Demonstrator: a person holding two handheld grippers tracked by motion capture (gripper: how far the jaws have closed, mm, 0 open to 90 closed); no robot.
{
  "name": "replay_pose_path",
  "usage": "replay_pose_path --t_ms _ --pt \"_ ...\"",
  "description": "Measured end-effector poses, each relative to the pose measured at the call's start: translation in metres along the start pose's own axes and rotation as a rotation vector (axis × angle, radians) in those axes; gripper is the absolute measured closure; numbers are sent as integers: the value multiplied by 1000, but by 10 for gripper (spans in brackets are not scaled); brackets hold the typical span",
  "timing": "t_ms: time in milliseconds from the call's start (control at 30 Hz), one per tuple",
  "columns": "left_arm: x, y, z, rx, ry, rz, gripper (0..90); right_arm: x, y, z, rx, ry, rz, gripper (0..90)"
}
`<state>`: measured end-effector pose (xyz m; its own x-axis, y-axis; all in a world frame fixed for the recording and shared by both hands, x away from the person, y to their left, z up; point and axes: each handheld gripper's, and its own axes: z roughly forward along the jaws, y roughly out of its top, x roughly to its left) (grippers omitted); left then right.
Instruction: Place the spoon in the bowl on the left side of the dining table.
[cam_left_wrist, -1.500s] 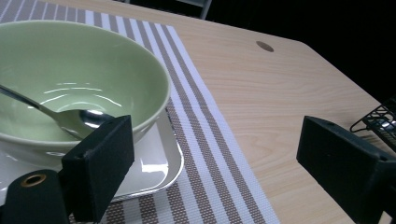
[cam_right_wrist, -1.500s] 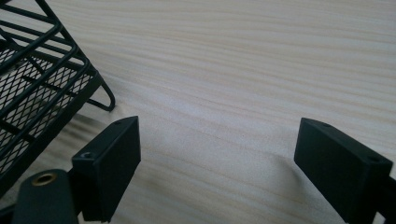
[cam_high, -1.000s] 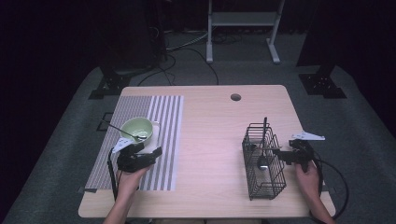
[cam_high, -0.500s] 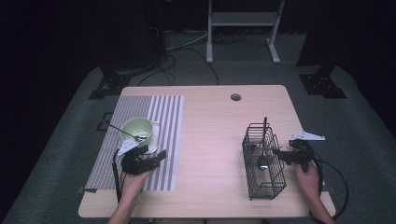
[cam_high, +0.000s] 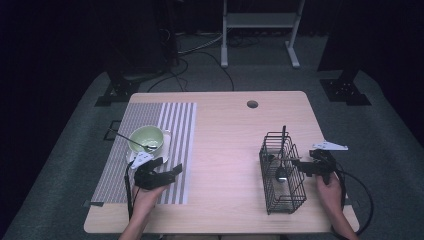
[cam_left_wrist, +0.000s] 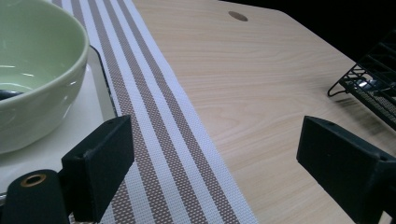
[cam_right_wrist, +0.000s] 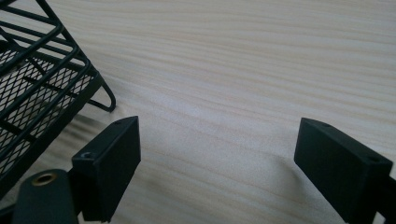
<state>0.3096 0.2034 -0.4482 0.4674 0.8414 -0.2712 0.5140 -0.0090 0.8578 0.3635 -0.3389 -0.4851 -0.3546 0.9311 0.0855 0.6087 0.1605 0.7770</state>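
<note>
The left gripper (cam_high: 172, 171) sits low over a striped mat (cam_high: 170, 125) on the left side of the wooden table (cam_high: 230, 145). Its 2 black jaws are blocky and flat, and they stand wide apart with nothing between them. In the left gripper view, the left gripper (cam_left_wrist: 215, 172) looks out over the mat (cam_left_wrist: 163, 140), which is woven like a net, with brown and white stripes.

Just beside the left gripper is a round, smooth, pale green bowl (cam_high: 147, 138). It sits on a flat white plate (cam_high: 165, 150) with square corners. A thin dark handle (cam_high: 120, 136) sticks out of the bowl toward the left. In the left gripper view the bowl (cam_left_wrist: 37, 74) looks shiny and thick.

The right gripper (cam_high: 296, 166) is on the right side of the table, just beside a black wire basket (cam_high: 282, 172). Its jaws also stand wide apart, and they hold nothing. The basket is tall and boxy, made of thin wires and fine mesh. A spoon (cam_high: 281, 172) with a shiny round end and a long dark handle stands inside it. In the right gripper view, the right gripper (cam_right_wrist: 217, 172) sits above the bare table (cam_right_wrist: 257, 70), which is light wood with wavy lines, and the basket (cam_right_wrist: 42, 79) is at its left with a bent wire foot.

The 2 grippers are well apart.
</note>
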Motion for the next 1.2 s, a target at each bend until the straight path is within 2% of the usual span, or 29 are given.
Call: replay_pose_path --t_ms 733,1200 --pt "-18 -7 6 46 -49 59 104 0 0 0 -2 4 3 136" --pt "-24 -9 7 66 -67 76 104 -1 0 0 -4 8 5 136"
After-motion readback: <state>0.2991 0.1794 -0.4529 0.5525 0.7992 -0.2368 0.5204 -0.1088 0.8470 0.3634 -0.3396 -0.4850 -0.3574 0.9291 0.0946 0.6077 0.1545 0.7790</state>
